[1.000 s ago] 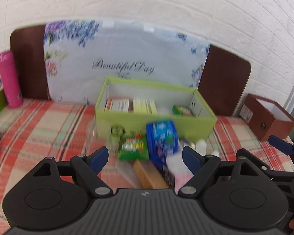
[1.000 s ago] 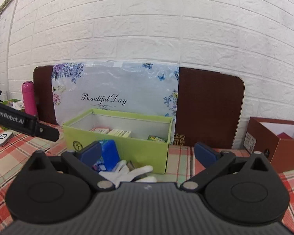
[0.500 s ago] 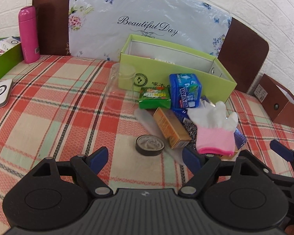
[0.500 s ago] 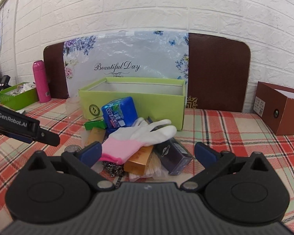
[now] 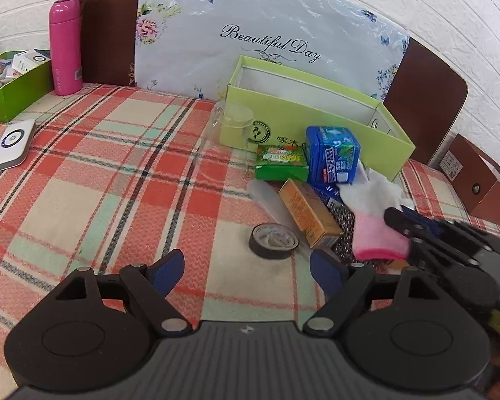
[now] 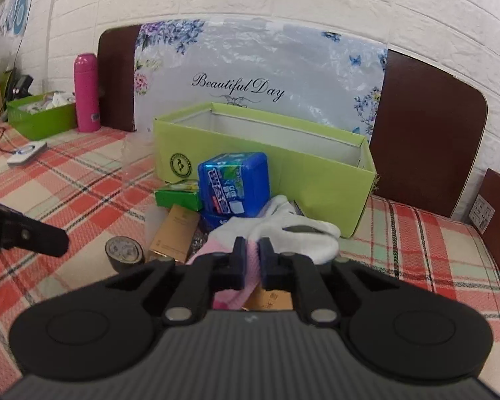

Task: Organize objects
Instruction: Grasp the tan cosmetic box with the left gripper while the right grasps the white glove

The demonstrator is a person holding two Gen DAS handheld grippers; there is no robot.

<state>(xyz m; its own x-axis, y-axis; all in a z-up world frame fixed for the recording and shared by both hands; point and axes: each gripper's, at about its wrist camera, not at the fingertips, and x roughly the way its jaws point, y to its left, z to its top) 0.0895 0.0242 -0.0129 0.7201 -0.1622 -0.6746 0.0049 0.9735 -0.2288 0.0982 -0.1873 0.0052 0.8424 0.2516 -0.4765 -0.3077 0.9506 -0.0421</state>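
Right tongs (image 6: 252, 260): closed on the pink cuff of the glove (image 6: 293, 230); seen from the left wrist view, they reach in from the right edge onto the same cuff
Left tongs (image 5: 246, 266): open, holding nothing; above the bare plaid desk (image 5: 116, 180), just in front of the tape roll (image 5: 274, 240)
Glove: white with a pink cuff; lies on top of the pile of small things, fingers pointing toward the green box (image 6: 316, 180)
Pile: orange carton (image 5: 310, 211) beside the tape roll; green packet (image 5: 281, 162) and blue packet (image 5: 333, 154) against the front wall of the green box; a dark patterned item partly hidden beneath the glove
Green box: open-topped, white inside; stands on the desk behind the pile, in front of the floral "Beautiful Day" panel (image 6: 260, 76)
Clear jar (image 5: 235, 125): at the box's left front corner
Far left: pink bottle (image 5: 65, 46); small green tray (image 5: 13, 83); white device (image 5: 13, 143)
Far right: brown box (image 5: 480, 180)
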